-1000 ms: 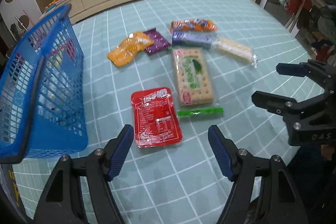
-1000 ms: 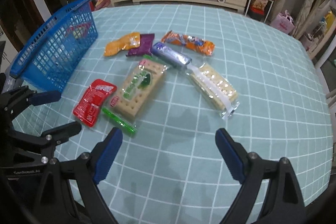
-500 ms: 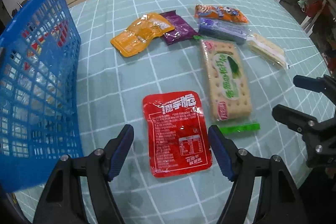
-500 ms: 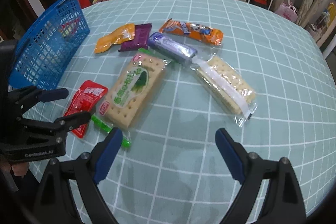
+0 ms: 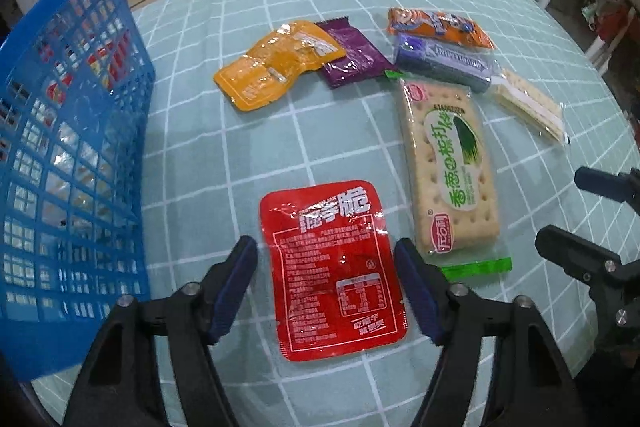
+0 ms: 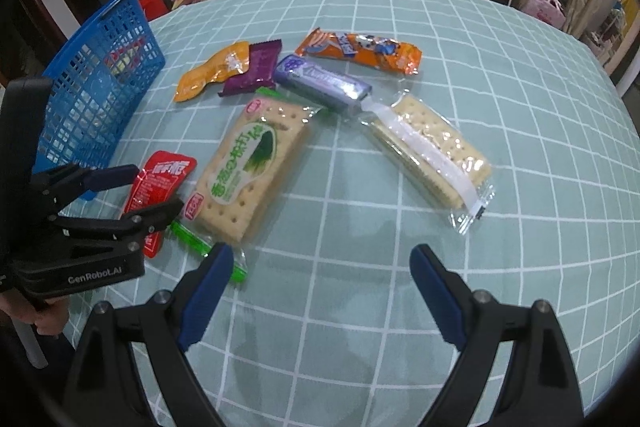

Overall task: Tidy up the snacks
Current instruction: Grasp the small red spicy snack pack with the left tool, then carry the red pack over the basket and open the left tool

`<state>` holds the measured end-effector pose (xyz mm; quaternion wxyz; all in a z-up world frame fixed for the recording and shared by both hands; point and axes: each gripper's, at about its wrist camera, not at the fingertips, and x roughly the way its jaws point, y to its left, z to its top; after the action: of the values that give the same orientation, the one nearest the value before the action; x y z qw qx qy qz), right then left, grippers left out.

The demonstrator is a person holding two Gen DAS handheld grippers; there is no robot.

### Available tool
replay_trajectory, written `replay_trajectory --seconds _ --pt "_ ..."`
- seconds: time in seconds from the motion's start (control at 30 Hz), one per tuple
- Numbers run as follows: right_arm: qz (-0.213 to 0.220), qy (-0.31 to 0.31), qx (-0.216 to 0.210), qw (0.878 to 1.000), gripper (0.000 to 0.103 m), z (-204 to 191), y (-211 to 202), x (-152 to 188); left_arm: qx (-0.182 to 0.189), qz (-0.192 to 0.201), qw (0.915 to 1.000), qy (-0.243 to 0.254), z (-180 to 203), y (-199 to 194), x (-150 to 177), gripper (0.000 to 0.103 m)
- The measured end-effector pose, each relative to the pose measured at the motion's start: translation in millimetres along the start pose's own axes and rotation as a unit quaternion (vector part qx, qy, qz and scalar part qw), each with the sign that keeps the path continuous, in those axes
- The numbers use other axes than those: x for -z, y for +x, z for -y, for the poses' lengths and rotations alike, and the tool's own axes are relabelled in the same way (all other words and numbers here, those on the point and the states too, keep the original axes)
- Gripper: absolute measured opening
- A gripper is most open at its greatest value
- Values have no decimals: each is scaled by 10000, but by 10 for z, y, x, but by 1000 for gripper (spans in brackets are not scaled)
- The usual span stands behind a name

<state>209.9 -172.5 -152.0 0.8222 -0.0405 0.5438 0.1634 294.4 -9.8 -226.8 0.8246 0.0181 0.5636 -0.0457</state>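
My left gripper [image 5: 326, 277] has dropped over the flat red foil snack packet [image 5: 334, 271] on the table, jaws just narrowing astride it, not yet pinching, so pickup comes next.

Glossy plastic red packet [image 5: 334, 269], checked cloth tablecloth [image 5: 248, 155]

Snack packets on table [image 6: 520, 107]: seven. Cracker packs: two [image 5: 450, 163] [image 6: 430, 151]. Red pouch [image 5: 334, 267]: one. Blue basket [image 5: 68, 155]: one, at the left edge.
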Motion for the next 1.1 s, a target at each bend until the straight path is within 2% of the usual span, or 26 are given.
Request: replay_trajectory --seconds 0.03,0.1,0.2,0.3,0.43,0.7,0.87,1.1 --pt "-3 16 2 10000 92 1 0 0 -8 18 10000 21 -2 -30 39 55" --pt "-13 43 -2 10000 92 10 -8 5 53 -39 9999 124 12 -42 43 53" --pt "-10 78 -30 10000 92 3 -26 0 236 -3 9997 100 9 -140 111 41" --pt "-28 182 -129 9997 92 3 -34 2 317 27 9994 168 54 -180 186 36" --pt "-90 195 -174 9996 92 -44 -12 25 446 36 9989 124 54 -246 246 25" --pt "-100 258 -224 9994 92 -30 -61 12 375 122 9991 150 156 -355 296 20" --pt "-128 444 -249 9986 92 44 -81 3 260 431 9983 293 295 -537 282 20" --pt "-103 611 -300 9976 92 88 -142 -68 91 1067 9930 494 325 -1061 335 20"
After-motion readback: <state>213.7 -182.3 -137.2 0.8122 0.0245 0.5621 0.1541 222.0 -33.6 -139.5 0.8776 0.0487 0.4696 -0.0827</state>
